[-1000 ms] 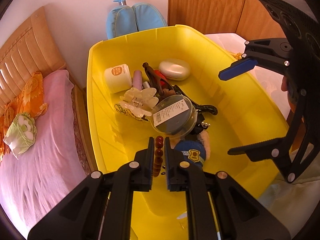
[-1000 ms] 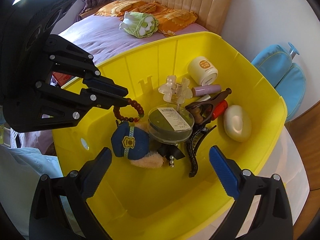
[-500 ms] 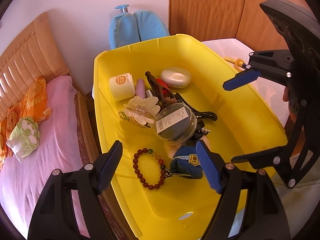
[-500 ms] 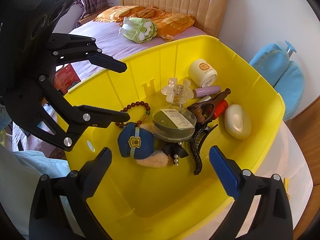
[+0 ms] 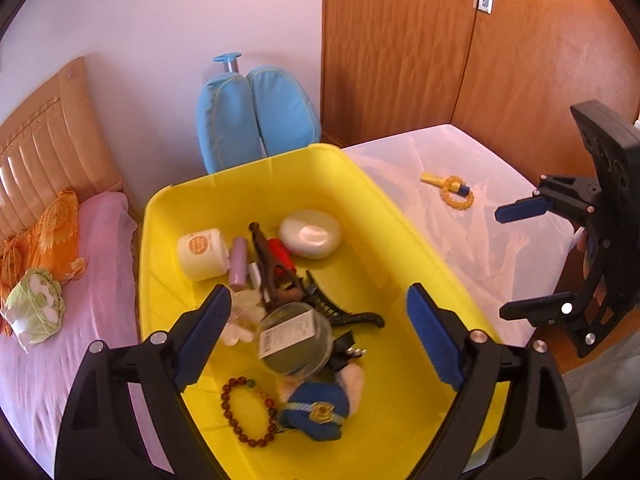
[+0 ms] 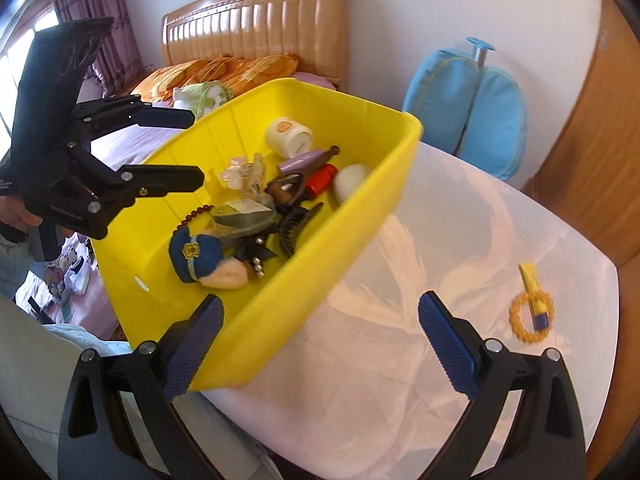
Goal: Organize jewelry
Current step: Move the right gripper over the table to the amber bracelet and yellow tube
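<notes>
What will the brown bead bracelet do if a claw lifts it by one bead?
The bracelet is separate beads in a loop, so it would probably droop and swing. The round, shiny beads might slip from a loose pinch. It looks light, lying flat in the yellow bin.

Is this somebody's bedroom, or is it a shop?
It looks like a bedroom at home. There is a bed with a padded headboard and an orange pillow, and wooden wardrobe doors behind the yellow bin of jewelry and hair things.
</notes>
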`<state>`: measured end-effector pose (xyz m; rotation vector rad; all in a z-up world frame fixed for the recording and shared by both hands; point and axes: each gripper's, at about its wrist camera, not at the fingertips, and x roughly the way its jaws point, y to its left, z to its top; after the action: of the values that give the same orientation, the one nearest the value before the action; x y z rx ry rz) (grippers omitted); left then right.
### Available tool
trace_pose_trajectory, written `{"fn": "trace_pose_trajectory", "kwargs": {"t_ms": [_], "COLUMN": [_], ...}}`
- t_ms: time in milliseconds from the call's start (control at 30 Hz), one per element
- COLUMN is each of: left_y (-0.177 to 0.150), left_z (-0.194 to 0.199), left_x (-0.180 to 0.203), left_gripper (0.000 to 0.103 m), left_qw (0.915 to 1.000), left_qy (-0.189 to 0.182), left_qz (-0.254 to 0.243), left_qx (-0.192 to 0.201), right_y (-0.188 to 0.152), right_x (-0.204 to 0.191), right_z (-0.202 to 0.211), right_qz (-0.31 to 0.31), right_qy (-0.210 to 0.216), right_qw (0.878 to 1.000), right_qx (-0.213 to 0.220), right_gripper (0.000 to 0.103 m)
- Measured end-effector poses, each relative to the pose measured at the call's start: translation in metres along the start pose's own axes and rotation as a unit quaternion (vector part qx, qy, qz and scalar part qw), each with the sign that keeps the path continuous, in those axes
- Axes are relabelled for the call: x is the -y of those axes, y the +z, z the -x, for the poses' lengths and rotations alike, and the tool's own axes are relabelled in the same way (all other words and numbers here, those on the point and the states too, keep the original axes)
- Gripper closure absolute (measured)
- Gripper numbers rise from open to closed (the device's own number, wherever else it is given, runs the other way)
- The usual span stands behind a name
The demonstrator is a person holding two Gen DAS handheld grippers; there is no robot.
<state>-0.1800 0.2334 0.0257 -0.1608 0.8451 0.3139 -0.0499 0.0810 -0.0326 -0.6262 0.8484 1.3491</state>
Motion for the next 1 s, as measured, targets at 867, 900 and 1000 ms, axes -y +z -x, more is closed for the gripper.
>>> {"fn": "trace_pose_trajectory", "kwargs": {"t_ms": [867, 900, 1000], "left_y": [0.090, 0.096, 0.112], "left_z": [-0.159, -0.166, -0.182], "left_x": [0.146, 0.143, 0.140], "left_gripper": [0.015, 0.015, 0.015], "left_qw": [0.9903, 0.9896, 0.9881], "left_qy": [-0.036, -0.040, -0.058], "left_qz": [-0.064, -0.067, -0.074], "left_qx": [-0.118, -0.121, -0.121], "right_y": [-0.045, -0.040, -0.024], "right_x": [0.226, 0.232, 0.250], "right_z": [-0.031, -0.037, -0.056], "right_qz": [-0.089, -0.085, -0.075], "right_qy": [-0.006, -0.005, -0.002], "right_qw": [0.995, 0.995, 0.995], "right_qx": [-0.046, -0.051, -0.062], "right_gripper": [0.004, 0.004, 0.004]}}
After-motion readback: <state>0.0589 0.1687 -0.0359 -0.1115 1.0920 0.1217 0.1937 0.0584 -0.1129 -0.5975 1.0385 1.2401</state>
